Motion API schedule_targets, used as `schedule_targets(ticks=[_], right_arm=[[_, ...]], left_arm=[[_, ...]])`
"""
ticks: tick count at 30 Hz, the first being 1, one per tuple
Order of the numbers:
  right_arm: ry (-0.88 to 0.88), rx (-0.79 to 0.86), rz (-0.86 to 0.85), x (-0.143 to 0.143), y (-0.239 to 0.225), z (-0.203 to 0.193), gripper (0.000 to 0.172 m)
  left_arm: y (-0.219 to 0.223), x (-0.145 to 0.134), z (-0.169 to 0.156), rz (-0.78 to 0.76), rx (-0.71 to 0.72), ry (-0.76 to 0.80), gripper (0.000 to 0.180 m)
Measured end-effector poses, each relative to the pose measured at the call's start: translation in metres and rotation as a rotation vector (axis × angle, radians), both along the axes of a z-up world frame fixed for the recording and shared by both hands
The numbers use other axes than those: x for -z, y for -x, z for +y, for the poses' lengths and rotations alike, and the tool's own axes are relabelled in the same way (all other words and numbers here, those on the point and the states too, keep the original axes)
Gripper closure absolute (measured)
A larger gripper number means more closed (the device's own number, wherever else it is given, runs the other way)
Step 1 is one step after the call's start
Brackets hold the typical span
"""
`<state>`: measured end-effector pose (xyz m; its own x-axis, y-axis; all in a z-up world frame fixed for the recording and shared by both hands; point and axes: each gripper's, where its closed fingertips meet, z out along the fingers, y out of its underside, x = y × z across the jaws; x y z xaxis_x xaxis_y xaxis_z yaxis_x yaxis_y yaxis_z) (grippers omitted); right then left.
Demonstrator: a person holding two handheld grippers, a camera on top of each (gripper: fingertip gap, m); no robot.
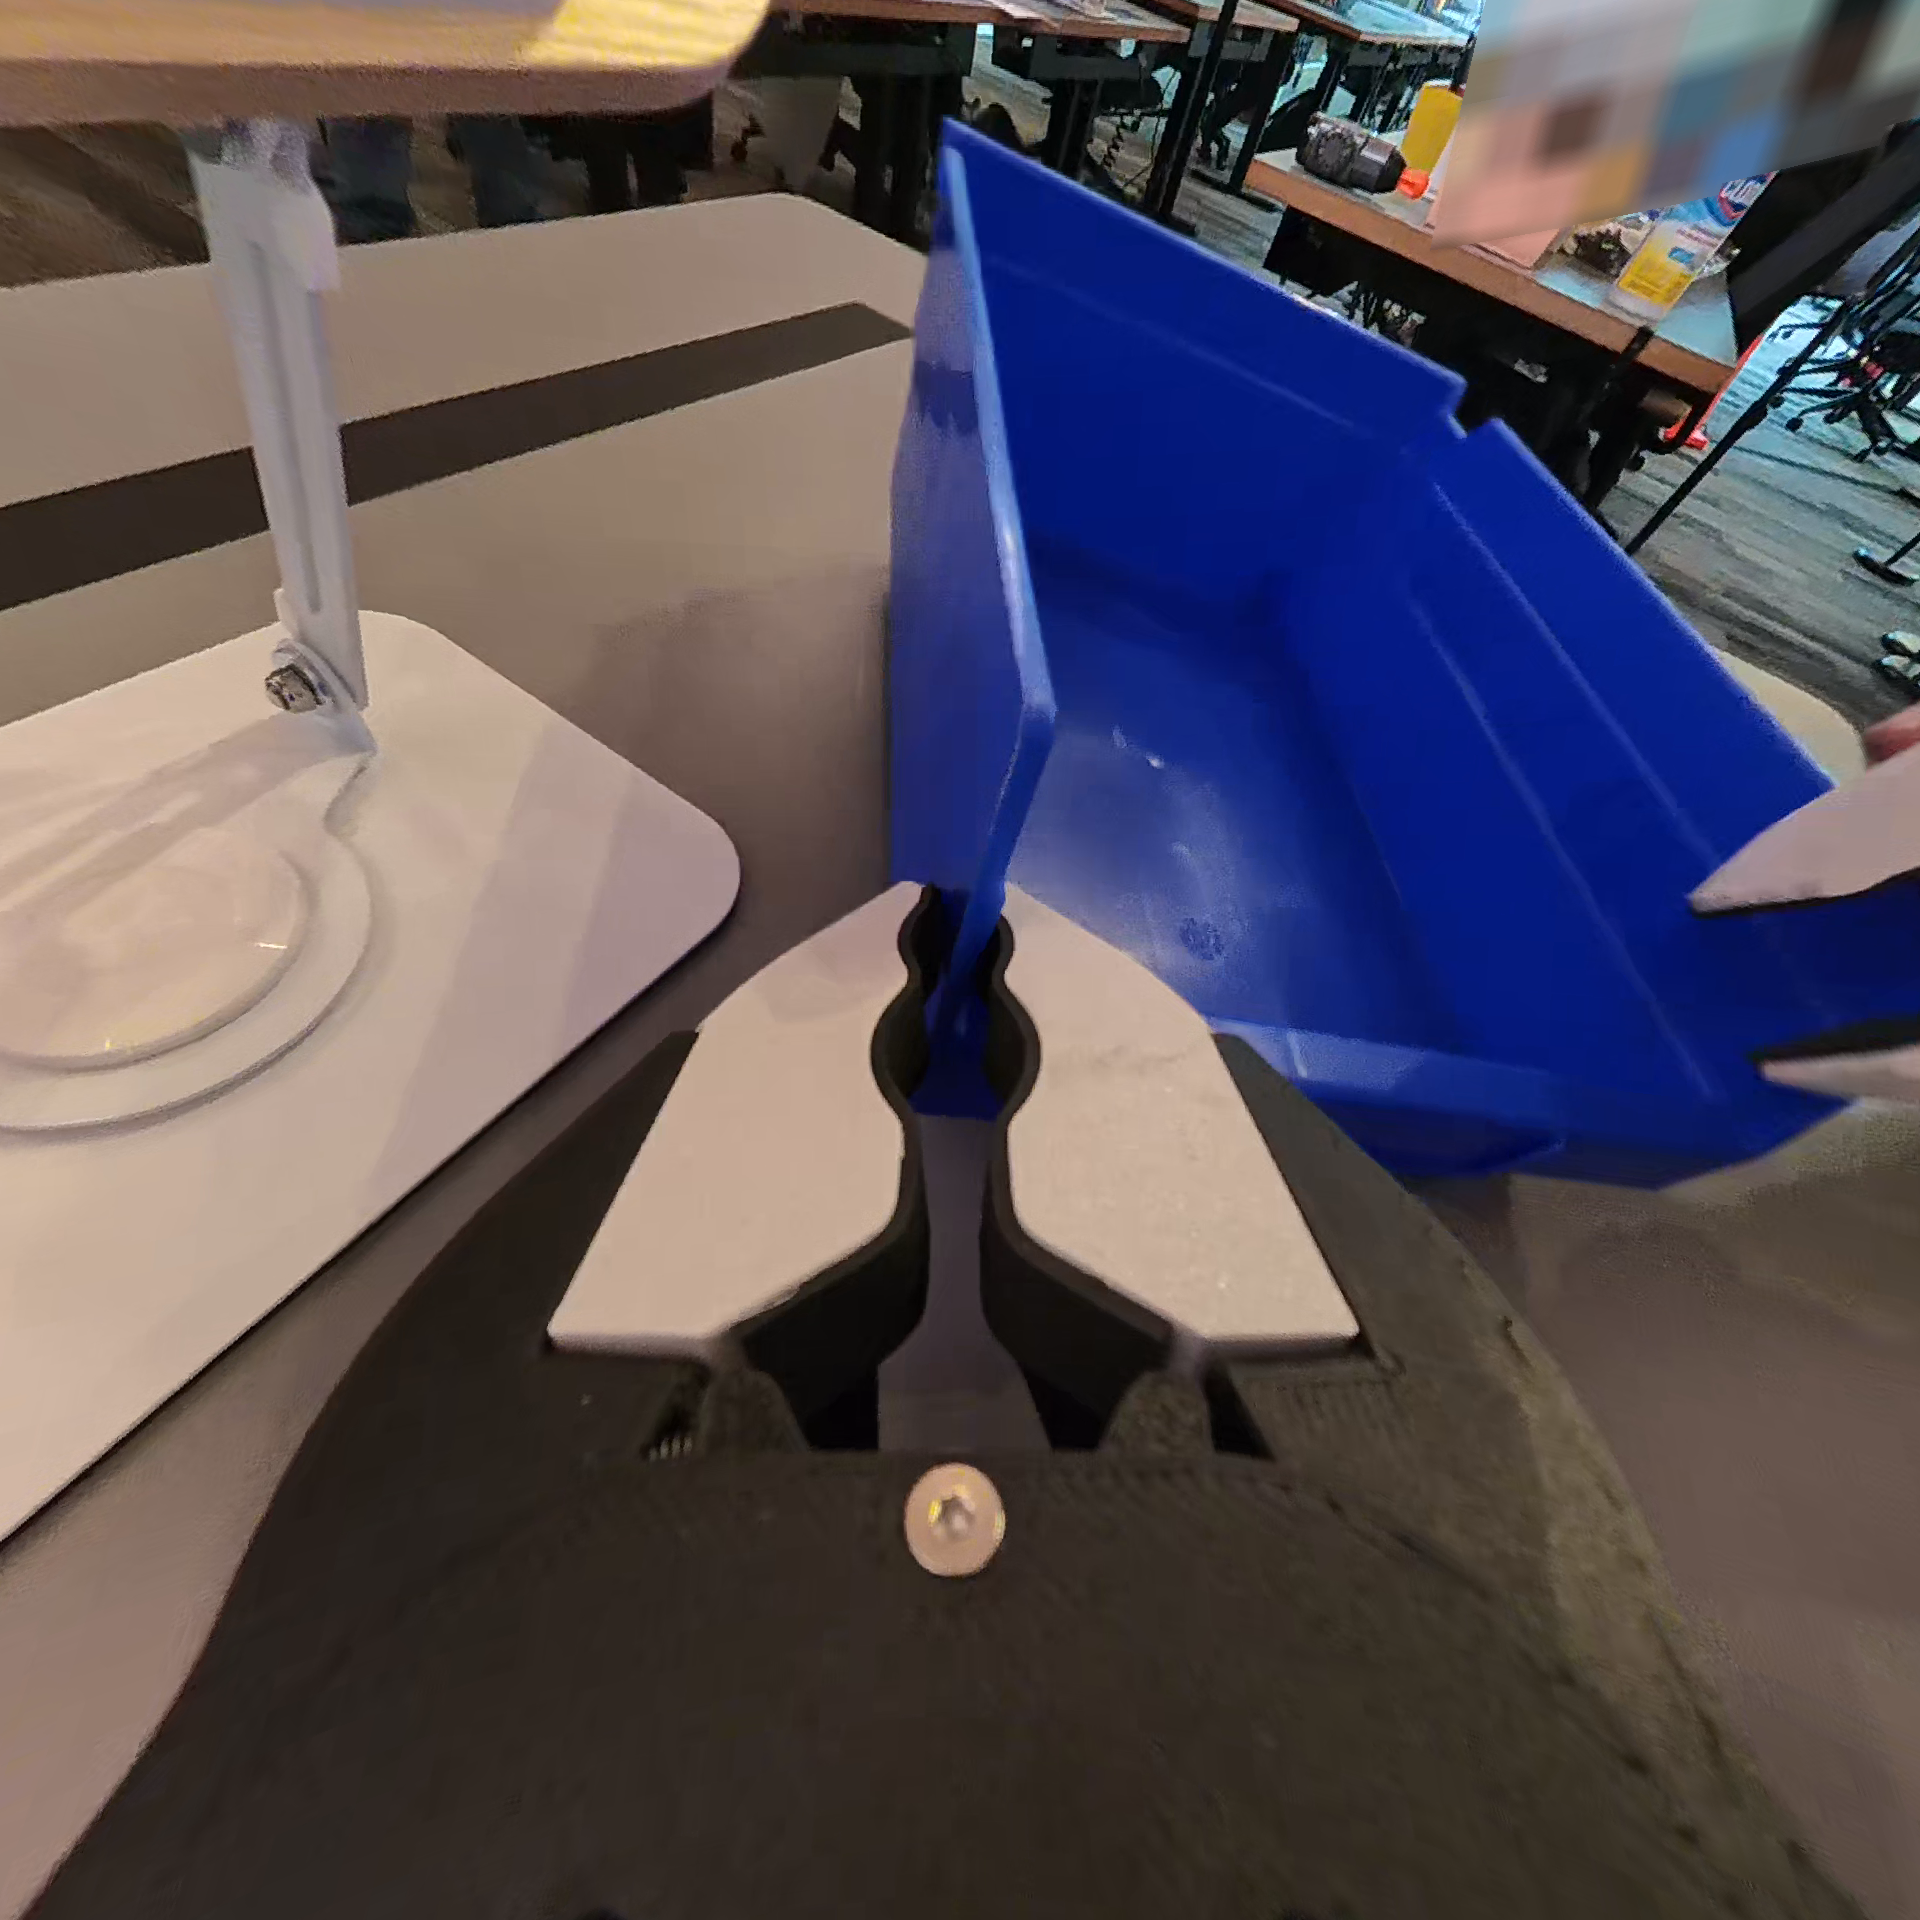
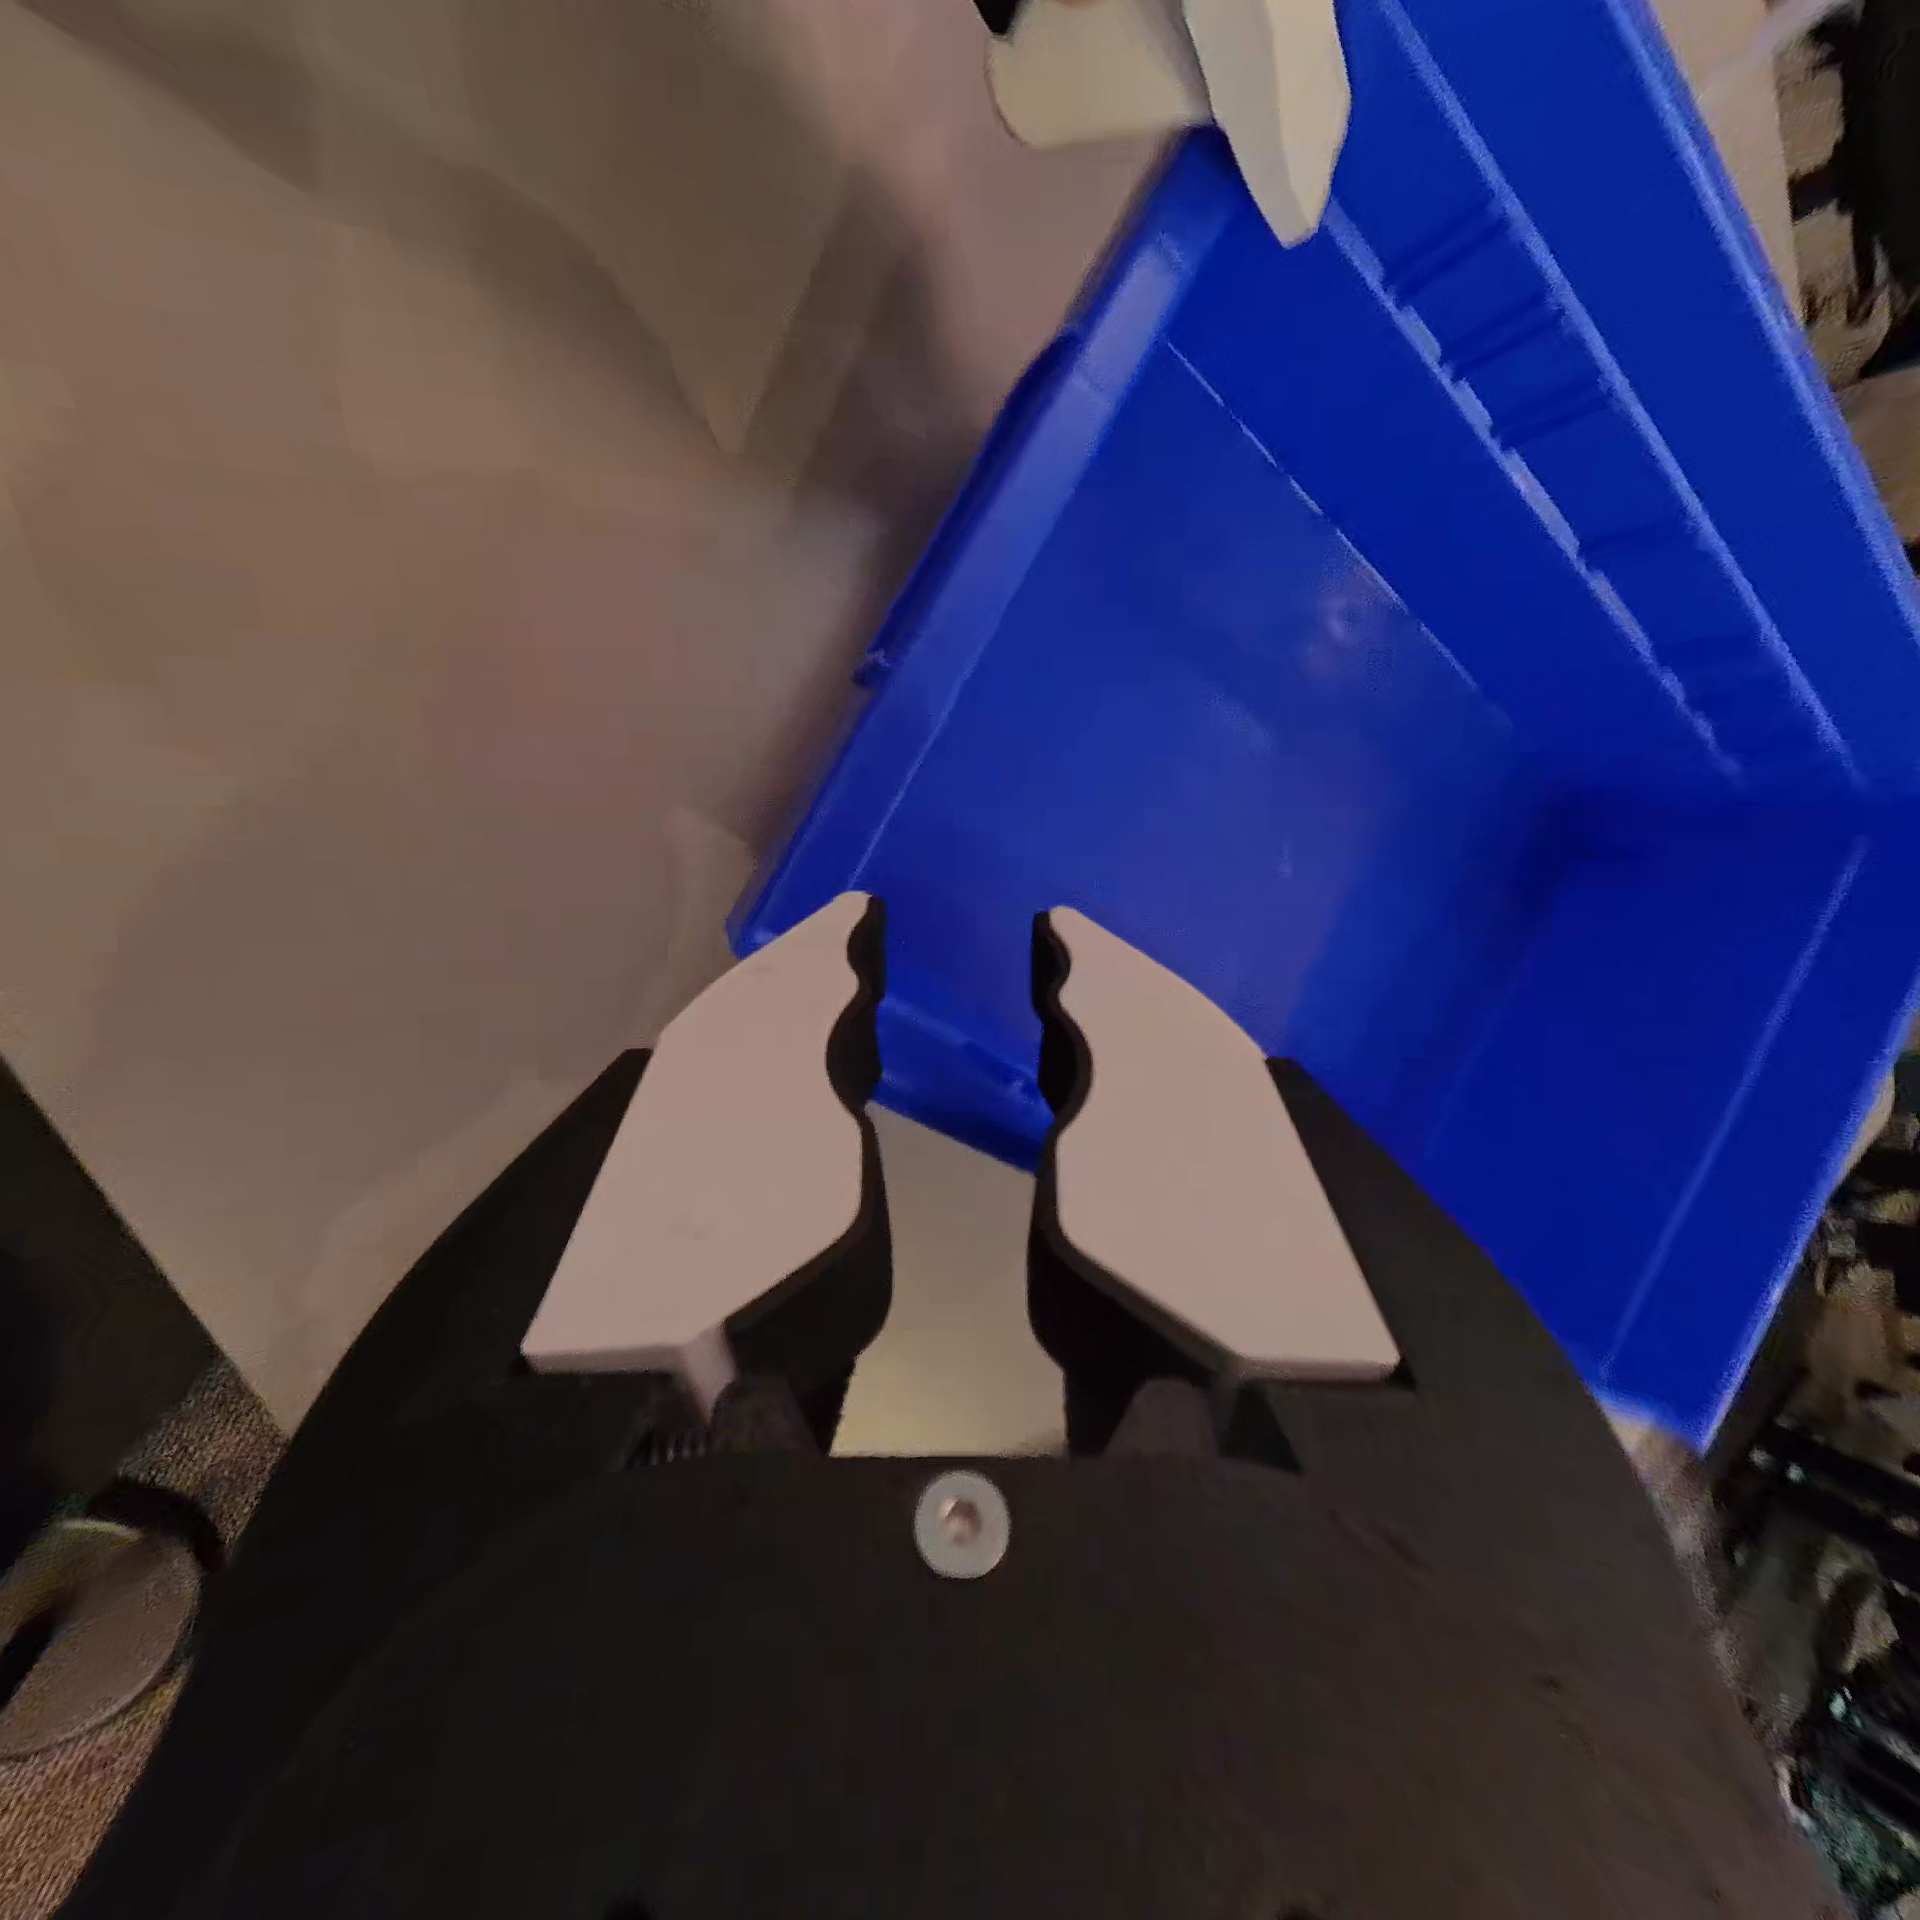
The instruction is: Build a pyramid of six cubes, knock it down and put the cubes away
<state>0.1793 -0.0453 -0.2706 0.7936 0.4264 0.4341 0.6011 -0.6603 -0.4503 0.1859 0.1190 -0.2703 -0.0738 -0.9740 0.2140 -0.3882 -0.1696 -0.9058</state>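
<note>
Clearly, left gripper fingers pinch the blue plastic bin's wall; right gripper fingers stand apart over its corner at the grey counter edge

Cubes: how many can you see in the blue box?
0. The blue bin looks empty in both views; its bare floor shows no cubes. None lie on the grey table either; any cubes must be out of view.

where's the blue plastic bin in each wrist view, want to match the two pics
Left wrist view: the blue plastic bin fills the upper right, tilted, its near side wall clamped by the left gripper.
Right wrist view: it runs down the right half, its low front lip between the parted fingers of the right gripper.
Shared landmark: the bin's bare inner floor, no cubes in it.
</note>
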Motion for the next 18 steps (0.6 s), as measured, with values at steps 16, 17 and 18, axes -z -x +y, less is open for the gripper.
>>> schedule_targets(ticks=[16,17,18], right_arm=[[-0.074,0.481,0.151,-0.019,-0.171,-0.028,0.120],[-0.112,0.506,0.159,-0.023,-0.173,-0.029,0.111],[-0.141,0.538,0.156,-0.027,-0.178,-0.032,0.106]], left_arm=[[-0.057,0.023,-0.064,0.107,0.207,0.057,0.159],[-0.057,0.023,-0.065,0.105,0.208,0.058,0.159],[-0.057,0.023,-0.064,0.106,0.206,0.063,0.159]])
